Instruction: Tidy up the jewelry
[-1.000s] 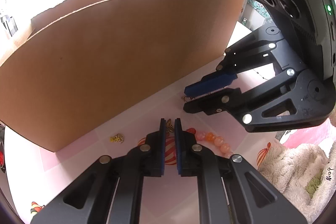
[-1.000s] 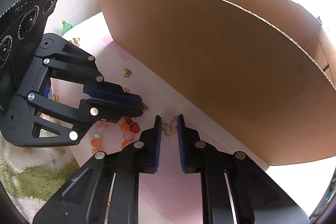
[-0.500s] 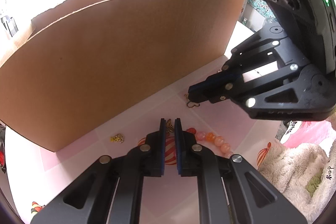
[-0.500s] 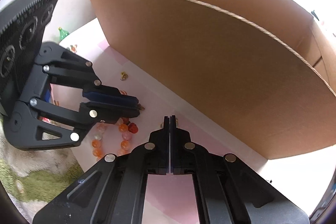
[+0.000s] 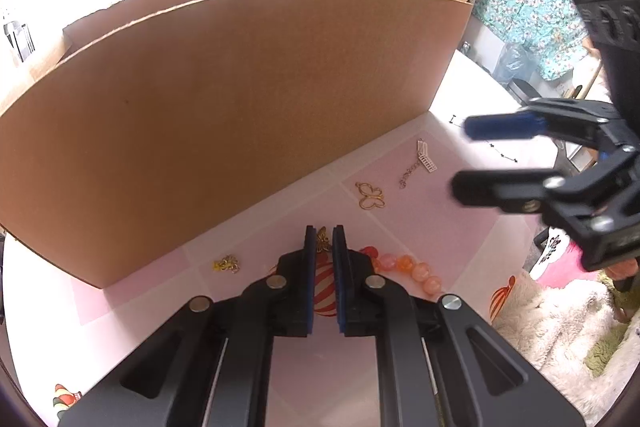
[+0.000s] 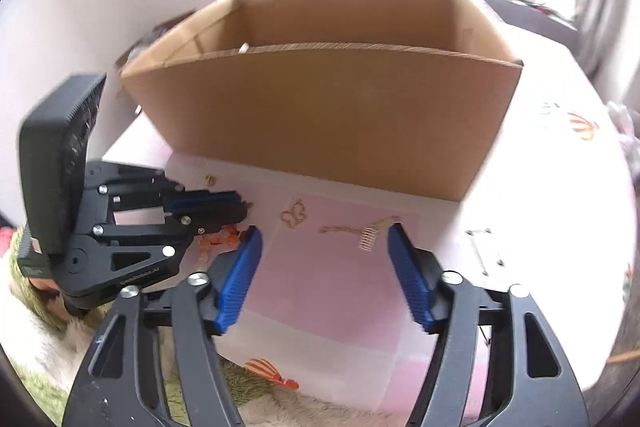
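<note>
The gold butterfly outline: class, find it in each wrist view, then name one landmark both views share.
Left wrist view: butterfly right of centre, on the pink mat, just ahead of the left gripper.
Right wrist view: butterfly near centre, left of the silver chain.
Shared landmark: cardboard box behind it.

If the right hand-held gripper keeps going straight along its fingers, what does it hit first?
Probably the pink table mat. The right hand-held gripper, its jaws opening with nothing between them, points down at the bare patch just short of the silver chain with comb-like charm. The cardboard box lies beyond. Depth is uncertain.
</note>
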{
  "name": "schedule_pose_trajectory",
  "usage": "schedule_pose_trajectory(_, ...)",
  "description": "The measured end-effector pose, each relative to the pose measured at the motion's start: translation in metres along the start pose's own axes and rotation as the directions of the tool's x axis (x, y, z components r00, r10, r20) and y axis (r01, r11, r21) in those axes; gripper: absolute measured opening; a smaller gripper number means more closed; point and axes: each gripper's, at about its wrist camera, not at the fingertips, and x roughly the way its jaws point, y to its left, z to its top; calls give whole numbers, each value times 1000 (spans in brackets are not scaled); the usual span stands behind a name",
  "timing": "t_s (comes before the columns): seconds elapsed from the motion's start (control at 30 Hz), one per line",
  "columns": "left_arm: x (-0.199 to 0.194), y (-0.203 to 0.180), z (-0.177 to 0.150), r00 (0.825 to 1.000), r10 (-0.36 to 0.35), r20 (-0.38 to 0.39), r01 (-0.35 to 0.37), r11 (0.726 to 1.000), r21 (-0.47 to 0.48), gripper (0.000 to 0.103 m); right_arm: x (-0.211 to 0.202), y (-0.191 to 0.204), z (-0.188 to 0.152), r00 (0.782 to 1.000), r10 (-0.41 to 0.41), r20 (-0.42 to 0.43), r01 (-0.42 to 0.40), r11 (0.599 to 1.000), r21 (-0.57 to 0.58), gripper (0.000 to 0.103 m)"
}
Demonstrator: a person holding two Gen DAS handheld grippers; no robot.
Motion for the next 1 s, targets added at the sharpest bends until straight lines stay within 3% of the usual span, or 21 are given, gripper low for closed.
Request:
schedule_pose_trajectory(0.3, 1, -5, 1, 999, 40, 15, -39, 999, -26, 8, -43, -9, 2, 990, -97, 99, 96, 995, 9, 86)
schedule_pose_trajectory(0.53, -1, -8, -1, 999, 47, 22, -47, 999, -25, 8, -42, 16, -5, 975, -175, 137, 181, 983, -31, 95)
schedule_pose_trajectory(0.77, -1, -5, -4, 999, 45, 25, -44, 998, -33, 8, -57, 19, -1, 940, -275, 204, 285, 958, -21, 95)
schedule_pose_trajectory(1.0, -1, -4, -6, 999, 43, 28, -42, 998, -41, 8, -61, 9, 5, 934, -297, 201, 302, 953, 3, 95)
